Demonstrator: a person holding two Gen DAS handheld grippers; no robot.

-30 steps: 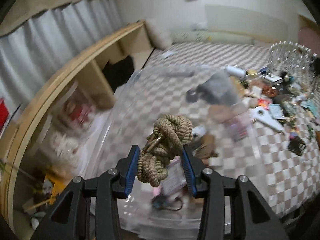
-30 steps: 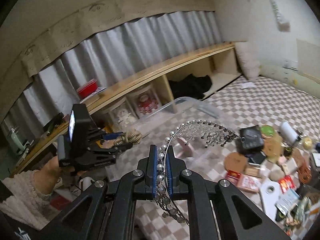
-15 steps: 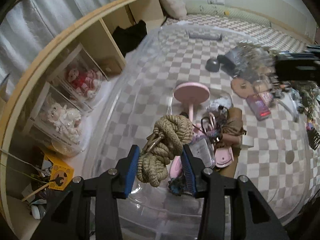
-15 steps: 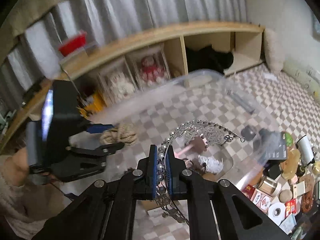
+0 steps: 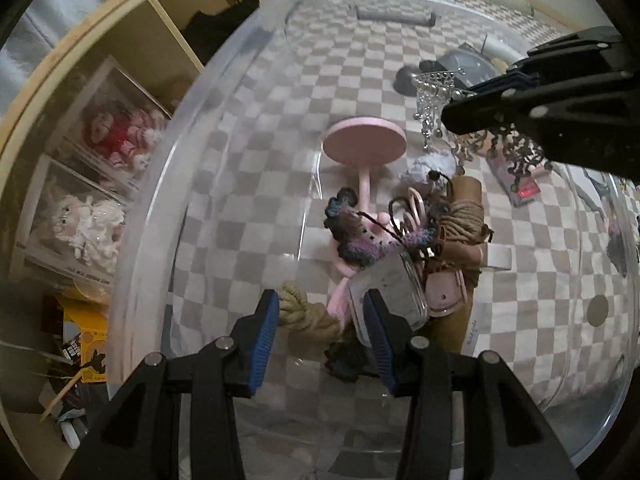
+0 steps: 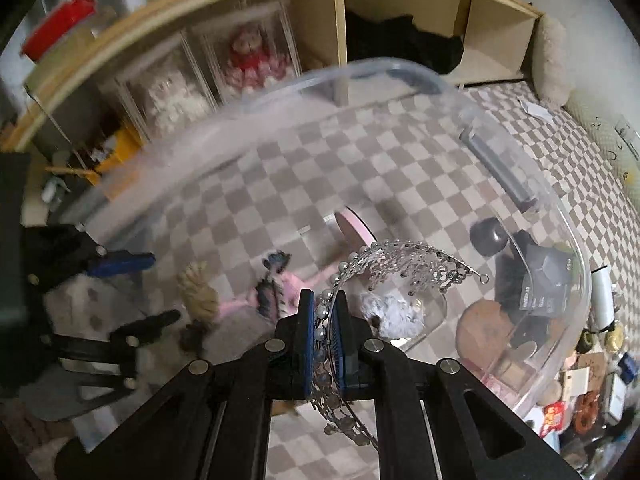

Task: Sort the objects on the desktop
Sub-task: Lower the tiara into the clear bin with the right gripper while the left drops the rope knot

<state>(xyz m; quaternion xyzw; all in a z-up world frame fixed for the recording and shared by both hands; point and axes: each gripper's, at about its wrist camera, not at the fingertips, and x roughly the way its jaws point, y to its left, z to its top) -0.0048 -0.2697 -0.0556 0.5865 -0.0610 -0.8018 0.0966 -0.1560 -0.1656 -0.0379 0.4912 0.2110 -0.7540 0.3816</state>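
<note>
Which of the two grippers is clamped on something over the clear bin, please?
The right gripper, pinching the beaded tiara; the left gripper is opening around the rope knot.

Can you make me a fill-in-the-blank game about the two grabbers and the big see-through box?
1. The right hand-held gripper is shut on a silver beaded ____.
2. The tan knotted rope lies between the pads of the ____ hand-held gripper, whose jaws are opening.
3. The round-topped stand inside the clear plastic bin is coloured ____.

Missing words: tiara; left; pink
</note>
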